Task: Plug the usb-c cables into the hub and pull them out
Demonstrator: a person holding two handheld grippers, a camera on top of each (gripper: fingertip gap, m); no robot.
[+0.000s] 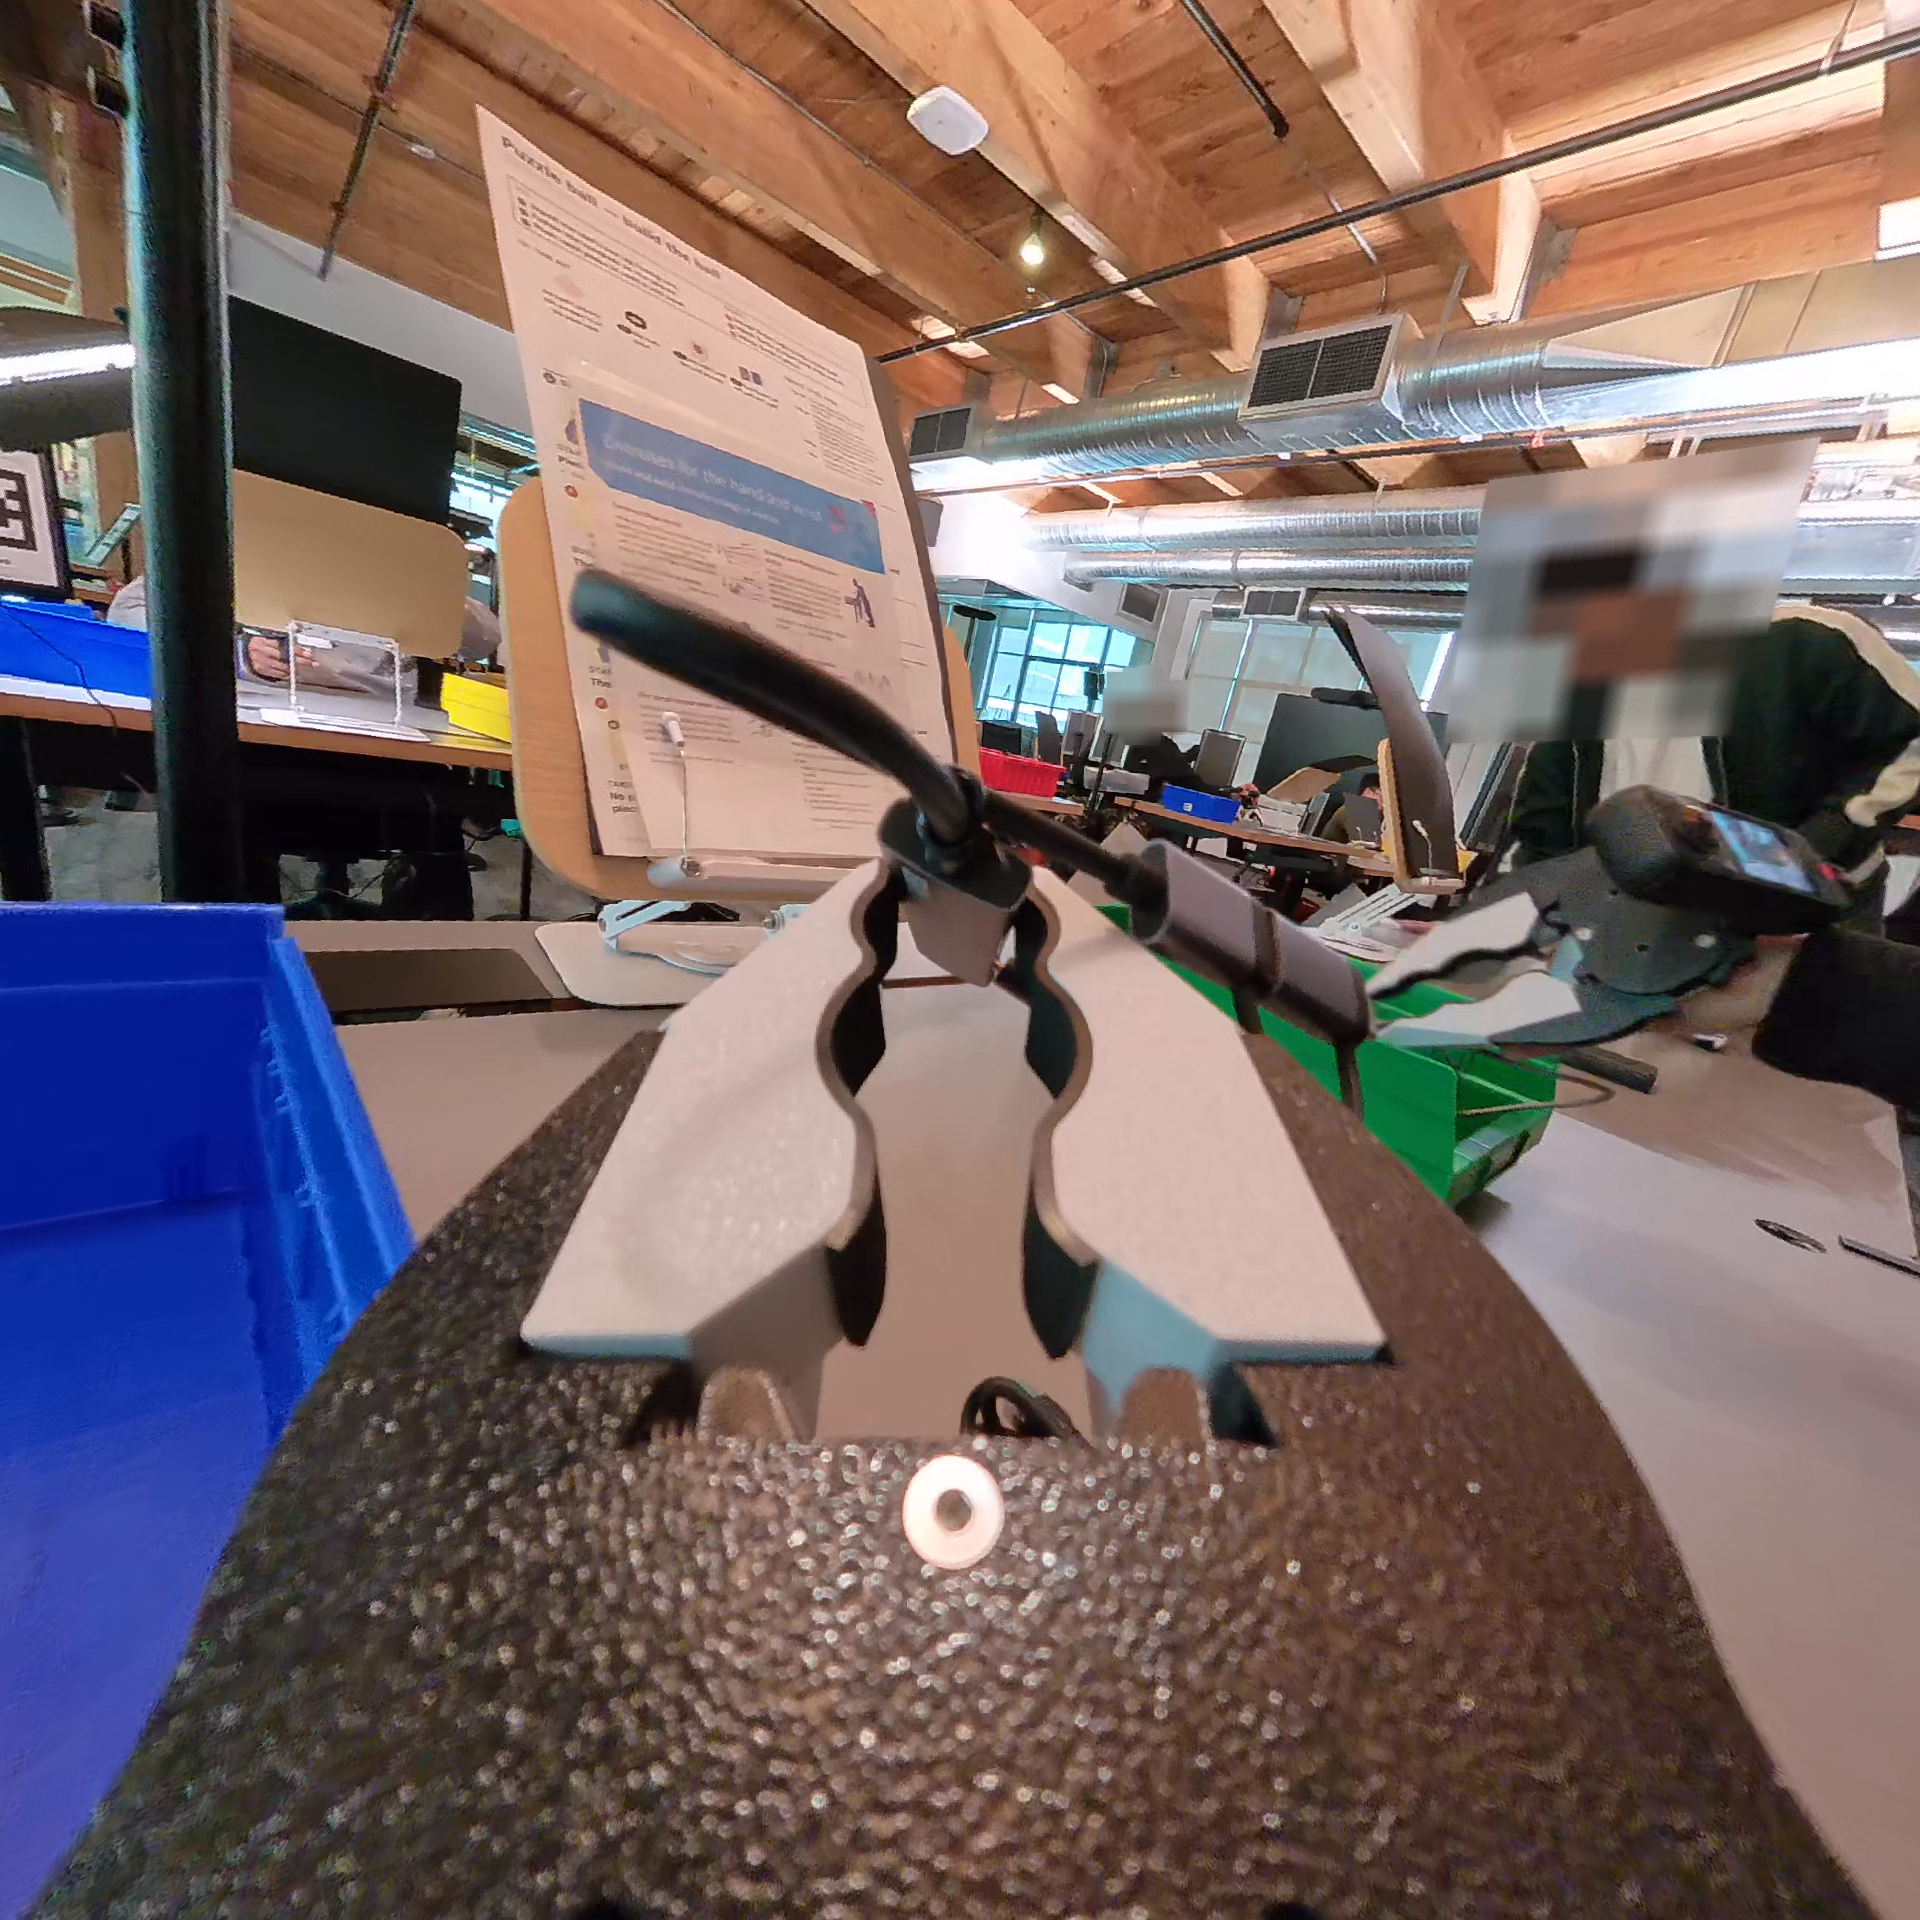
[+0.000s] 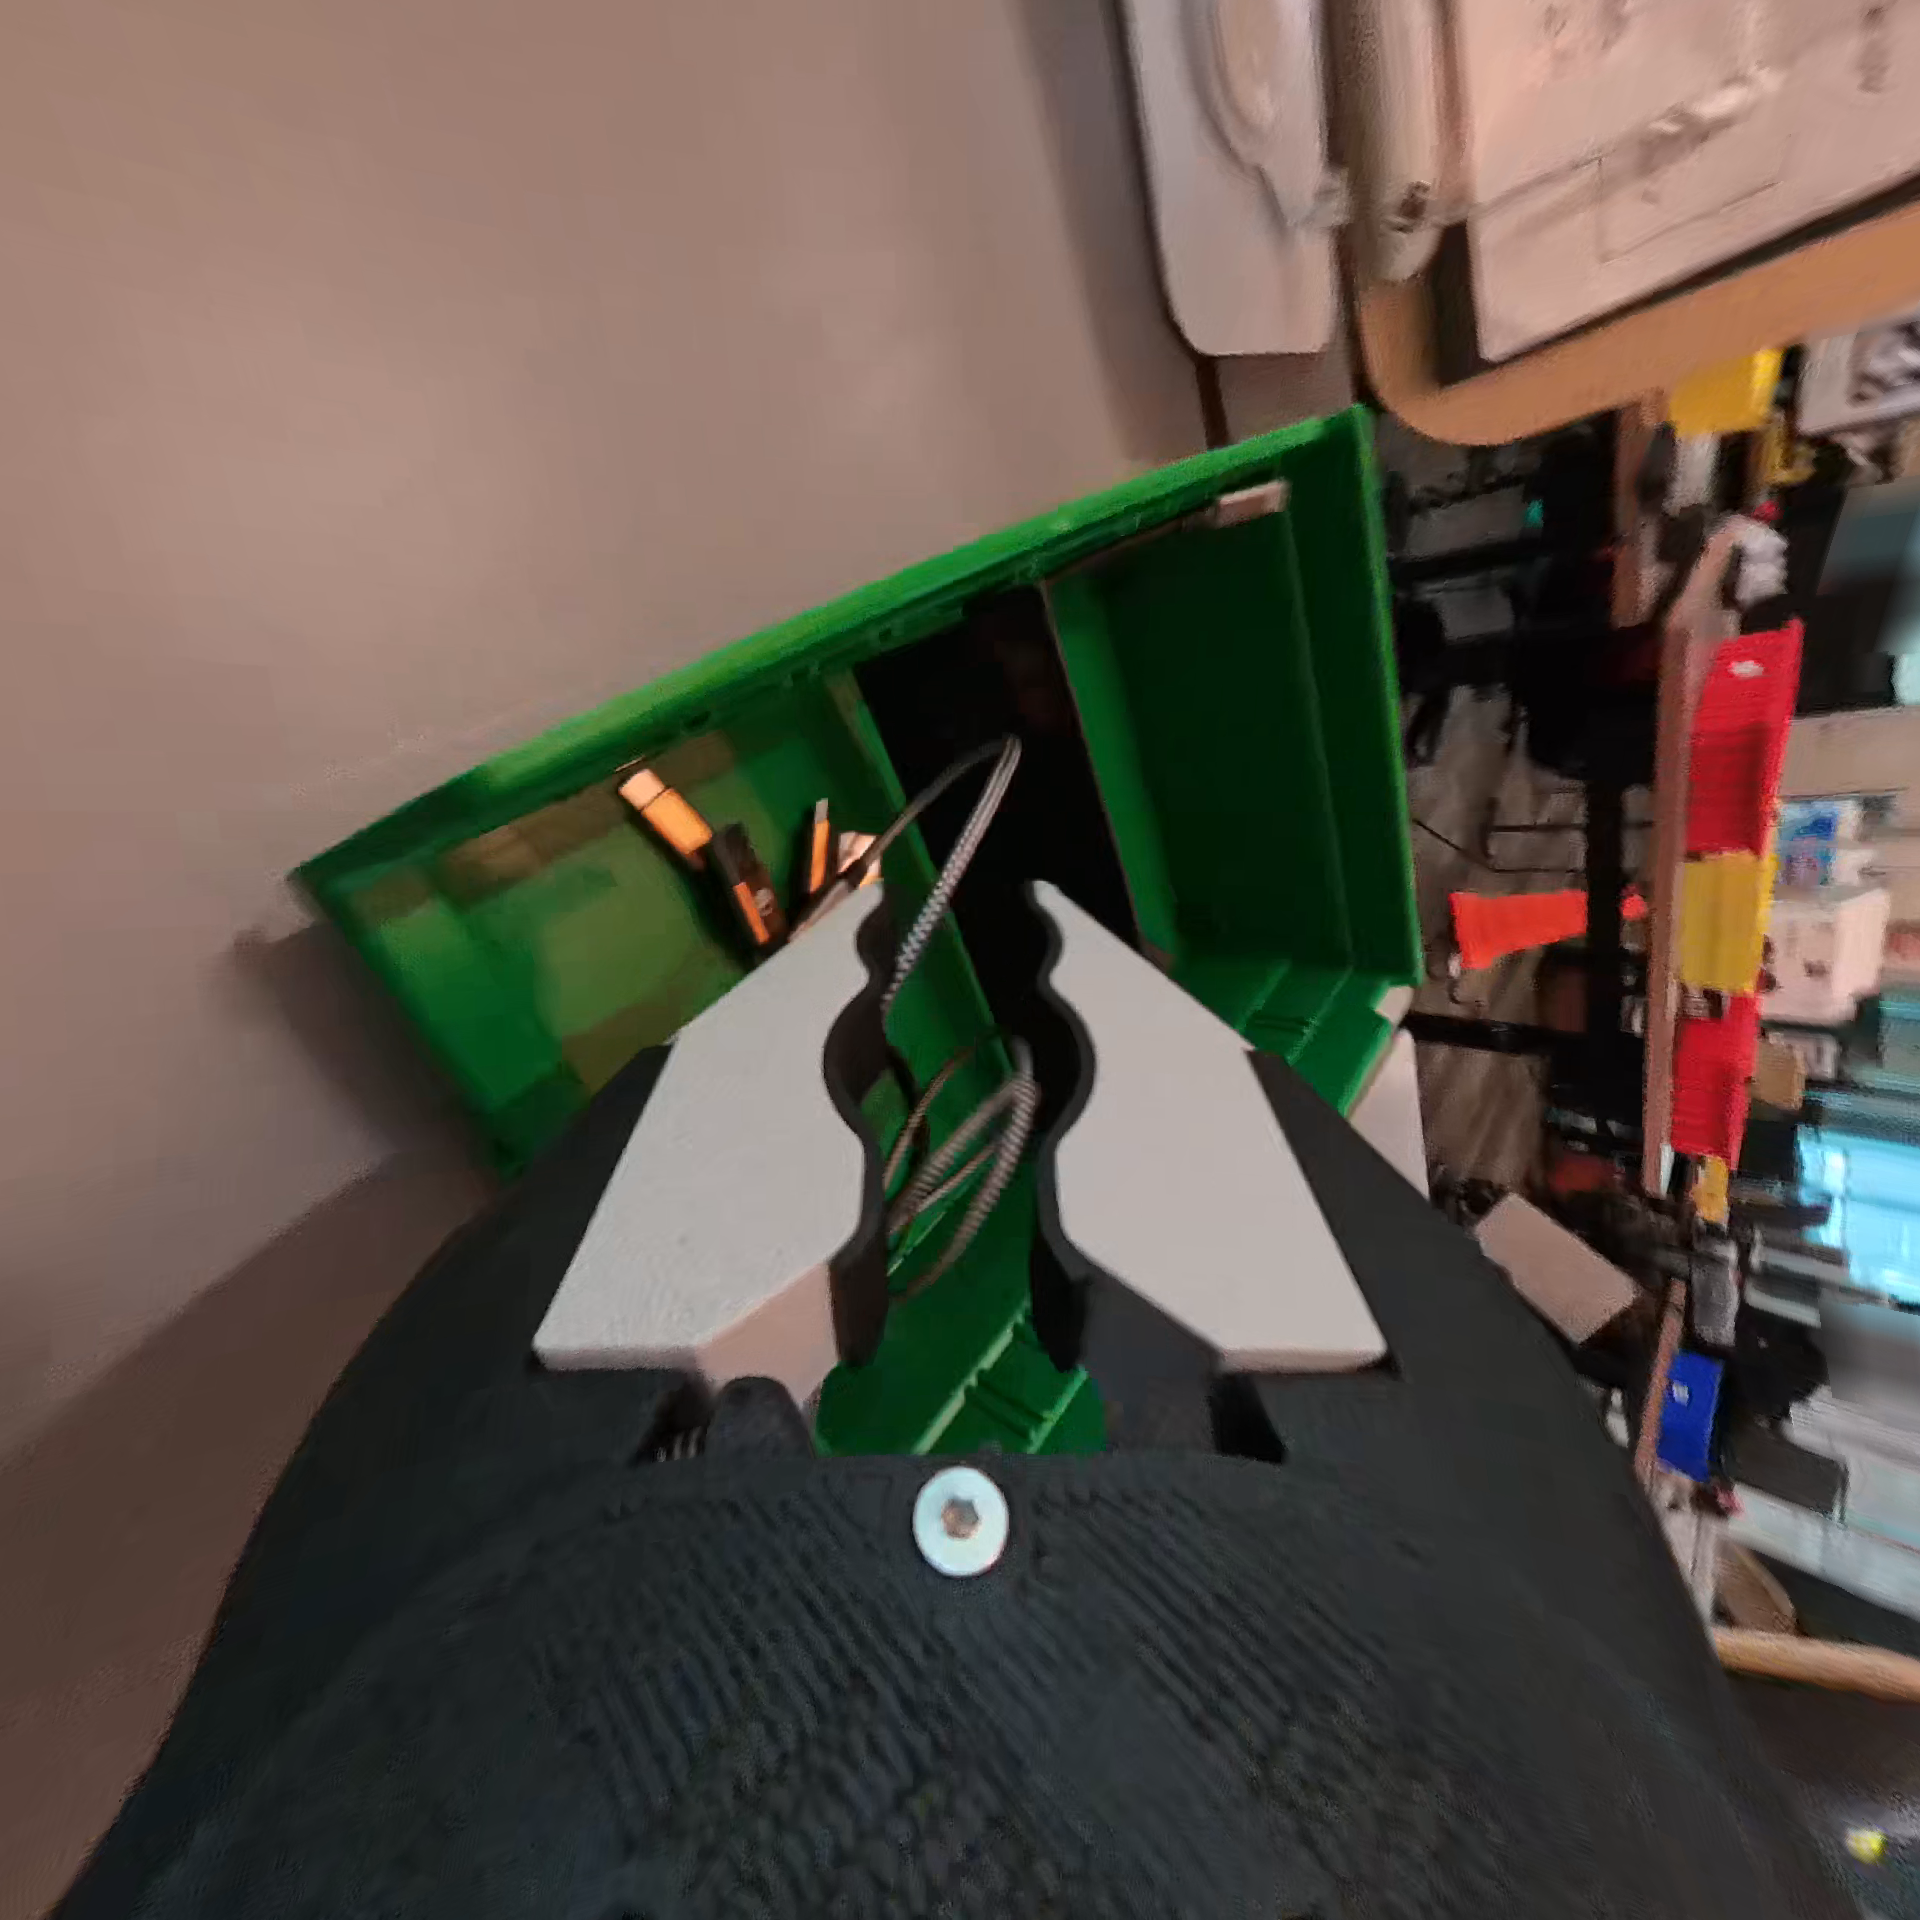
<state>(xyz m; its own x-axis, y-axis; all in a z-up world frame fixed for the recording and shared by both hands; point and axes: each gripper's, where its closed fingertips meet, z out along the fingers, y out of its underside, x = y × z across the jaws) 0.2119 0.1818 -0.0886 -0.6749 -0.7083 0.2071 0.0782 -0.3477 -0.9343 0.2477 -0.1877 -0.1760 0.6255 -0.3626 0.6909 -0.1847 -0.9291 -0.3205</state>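
Left gripper (image 1: 961, 914) is up in the air, fingertips pinched tight on the grey hub (image 1: 961, 920), its black cable (image 1: 769, 686) arching up and away to the left. A 2nd grey block (image 1: 1262, 961) juts out to the right of the hub. Right gripper (image 2: 961, 914) hangs spread wide, nothing between its jaws, tipped over the green bin (image 2: 1195, 748) on the worktop (image 2: 520, 364). Braided cables (image 2: 966, 1132) coil in the bin's middle compartment, orange-tipped plugs (image 2: 665, 816) lie in the left one. A blue bin (image 1: 156, 1143) sits at the worktop's left edge.
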